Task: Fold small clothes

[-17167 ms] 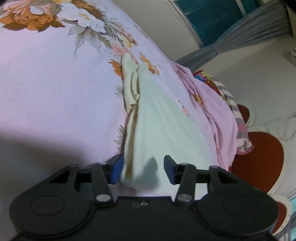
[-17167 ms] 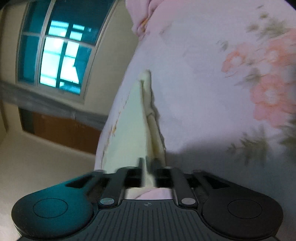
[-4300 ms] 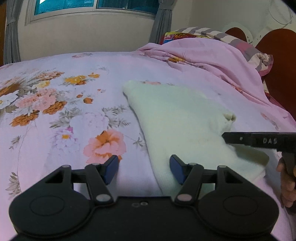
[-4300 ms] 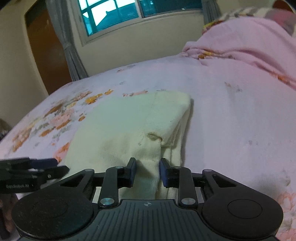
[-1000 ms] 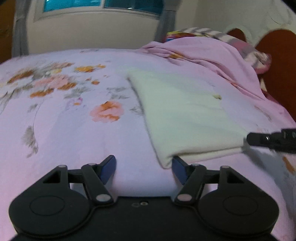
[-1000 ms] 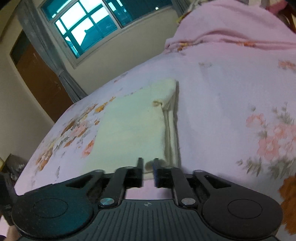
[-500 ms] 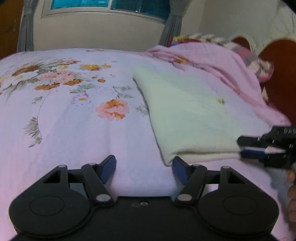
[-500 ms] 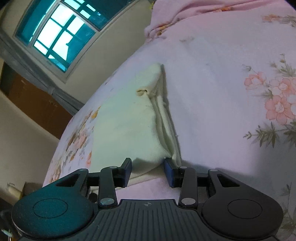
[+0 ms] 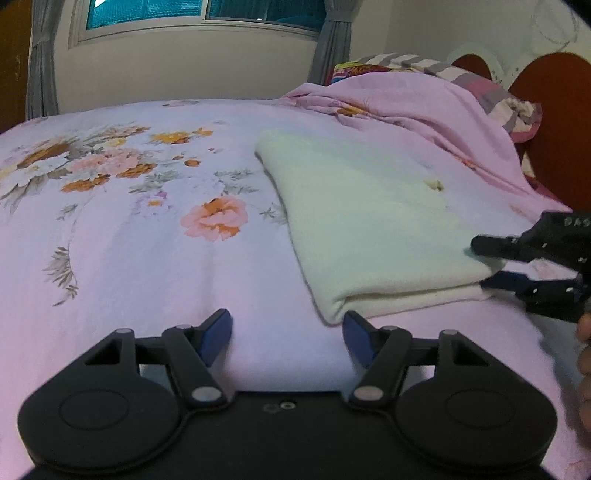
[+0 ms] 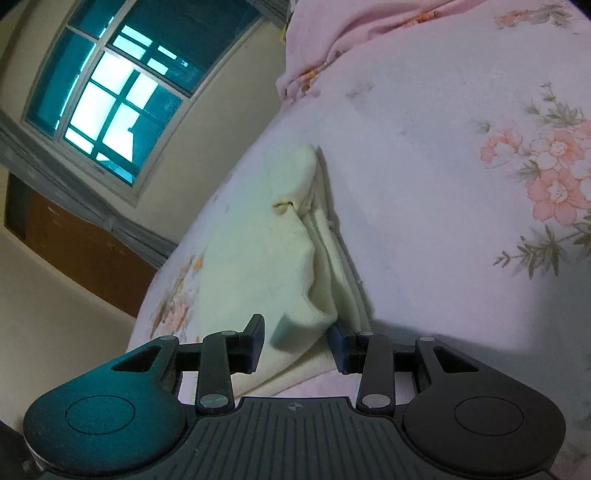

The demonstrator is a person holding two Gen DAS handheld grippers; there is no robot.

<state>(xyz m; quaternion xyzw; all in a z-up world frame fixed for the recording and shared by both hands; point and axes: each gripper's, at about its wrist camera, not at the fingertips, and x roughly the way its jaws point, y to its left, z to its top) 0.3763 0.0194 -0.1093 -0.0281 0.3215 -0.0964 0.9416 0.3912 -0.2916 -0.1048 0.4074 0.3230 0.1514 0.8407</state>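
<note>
Right claw (image 10: 297, 341) is closing around the folded cloth's (image 10: 258, 251) corner; left claw (image 9: 287, 338) gapes empty over the bed (image 9: 129, 258) just beside it.

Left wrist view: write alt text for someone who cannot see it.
A folded cream garment lies on a pink floral bedsheet. The left gripper hovers open at its near corner, while the right gripper is closing around its right corner. A rumpled pink blanket and a curtained window lie beyond.
</note>
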